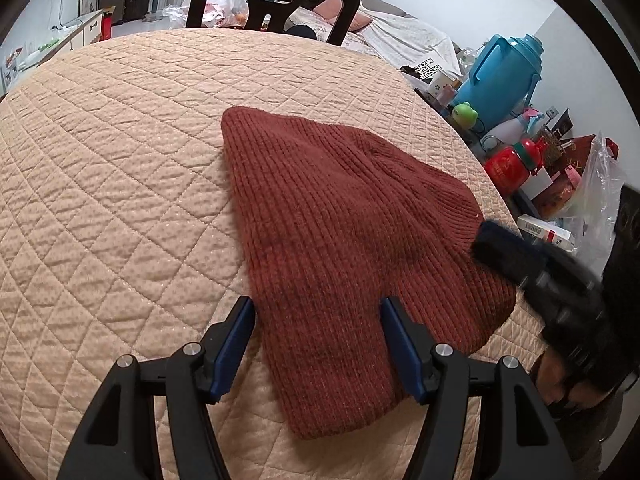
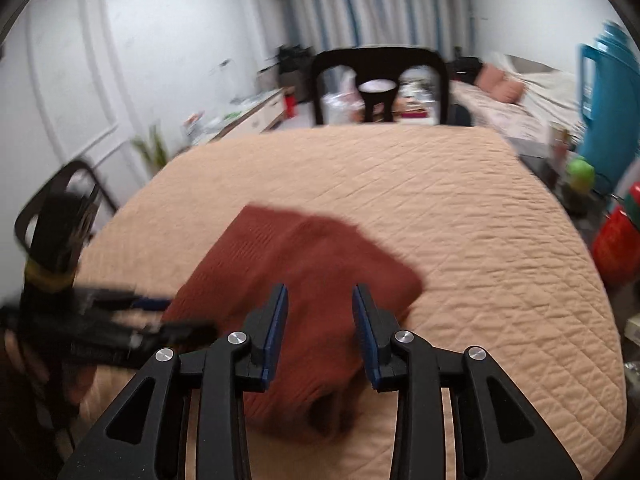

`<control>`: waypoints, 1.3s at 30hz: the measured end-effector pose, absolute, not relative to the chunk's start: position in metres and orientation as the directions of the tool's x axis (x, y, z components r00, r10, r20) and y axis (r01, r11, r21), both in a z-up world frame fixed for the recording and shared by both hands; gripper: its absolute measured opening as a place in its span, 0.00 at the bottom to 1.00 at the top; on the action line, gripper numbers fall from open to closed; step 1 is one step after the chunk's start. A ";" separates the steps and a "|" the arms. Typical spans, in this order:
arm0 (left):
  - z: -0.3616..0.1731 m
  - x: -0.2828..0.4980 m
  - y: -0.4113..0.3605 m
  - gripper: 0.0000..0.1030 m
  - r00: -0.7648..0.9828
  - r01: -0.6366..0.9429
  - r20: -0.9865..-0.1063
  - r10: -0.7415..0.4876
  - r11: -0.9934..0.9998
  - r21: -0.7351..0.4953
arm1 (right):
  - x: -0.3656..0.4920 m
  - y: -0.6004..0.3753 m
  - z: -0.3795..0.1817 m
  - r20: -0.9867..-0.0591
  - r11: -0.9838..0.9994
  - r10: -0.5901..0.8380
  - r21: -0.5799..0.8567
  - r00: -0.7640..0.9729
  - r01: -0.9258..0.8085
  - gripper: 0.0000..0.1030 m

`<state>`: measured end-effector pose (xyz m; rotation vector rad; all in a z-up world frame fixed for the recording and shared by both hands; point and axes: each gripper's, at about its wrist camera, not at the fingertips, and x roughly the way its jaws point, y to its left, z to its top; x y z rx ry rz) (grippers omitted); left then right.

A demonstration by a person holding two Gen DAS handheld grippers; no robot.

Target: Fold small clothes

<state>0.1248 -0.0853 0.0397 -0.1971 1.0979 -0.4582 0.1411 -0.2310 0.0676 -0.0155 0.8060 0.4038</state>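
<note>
While both tools hover, item one: rust-brown ribbed knit hat point(image 1: 340, 240), lying flat on the quilted peach counter point(image 1: 120, 160), toward its near right part, open brim nearest. Judged light, soft, limp, stretchy, non-slip; best pinched at the doubled brim edge. Left gripper point(image 1: 318, 344): spread, straddling the near brim, holding nothing. Right gripper point(image 2: 320, 332): spread, above the hat, empty.
</note>
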 end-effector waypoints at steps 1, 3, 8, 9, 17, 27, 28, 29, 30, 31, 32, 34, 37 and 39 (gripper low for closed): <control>0.039 0.125 -0.084 0.66 0.373 0.256 -0.811 -0.450 0.890 -0.376 | 0.141 -0.228 0.060 -0.719 0.924 0.335 0.124 0.609 -0.362 0.33; 0.038 0.124 -0.082 0.67 0.372 0.253 -0.811 -0.452 0.890 -0.379 | 0.140 -0.229 0.051 -0.736 0.931 0.305 0.096 0.604 -0.353 0.33; 0.035 0.120 -0.078 0.69 0.369 0.252 -0.812 -0.453 0.889 -0.382 | 0.136 -0.245 0.043 -0.731 0.933 0.323 0.139 0.601 -0.332 0.33; 0.034 0.120 -0.077 0.69 0.368 0.253 -0.811 -0.455 0.888 -0.383 | 0.136 -0.247 0.042 -0.732 0.933 0.323 0.141 0.599 -0.331 0.33; 0.049 0.110 -0.071 0.76 0.395 0.314 -0.782 -0.483 0.871 -0.379 | 0.131 -0.258 0.054 -0.703 0.921 0.381 0.226 0.601 -0.319 0.35; 0.059 0.139 -0.064 0.83 0.427 0.284 -0.725 -0.541 0.841 -0.460 | 0.158 -0.280 0.039 -0.705 0.881 0.467 0.426 0.534 -0.207 0.69; 0.058 0.142 -0.066 0.83 0.416 0.282 -0.725 -0.549 0.836 -0.472 | 0.160 -0.279 0.038 -0.705 0.874 0.479 0.442 0.523 -0.202 0.69; 0.055 0.144 -0.068 0.83 0.402 0.278 -0.725 -0.560 0.829 -0.485 | 0.164 -0.279 0.036 -0.706 0.865 0.493 0.462 0.509 -0.198 0.69; 0.053 0.147 -0.070 0.83 0.395 0.271 -0.726 -0.563 0.826 -0.494 | 0.168 -0.279 0.033 -0.703 0.850 0.516 0.489 0.489 -0.195 0.69; 0.051 0.148 -0.072 0.83 0.395 0.266 -0.730 -0.558 0.830 -0.490 | 0.170 -0.280 0.029 -0.702 0.839 0.532 0.512 0.473 -0.184 0.69; 0.049 0.150 -0.074 0.83 0.393 0.266 -0.734 -0.554 0.833 -0.486 | 0.173 -0.280 0.026 -0.703 0.833 0.540 0.525 0.464 -0.174 0.69; 0.045 0.153 -0.075 0.83 0.385 0.255 -0.735 -0.558 0.830 -0.497 | 0.176 -0.280 0.022 -0.704 0.827 0.546 0.539 0.454 -0.158 0.69; 0.039 0.160 -0.076 0.83 0.361 0.240 -0.728 -0.582 0.813 -0.531 | 0.180 -0.281 0.021 -0.700 0.818 0.558 0.556 0.447 -0.150 0.69; 0.033 0.165 -0.075 0.83 0.347 0.220 -0.730 -0.589 0.807 -0.548 | 0.182 -0.283 0.019 -0.692 0.806 0.572 0.574 0.441 -0.146 0.69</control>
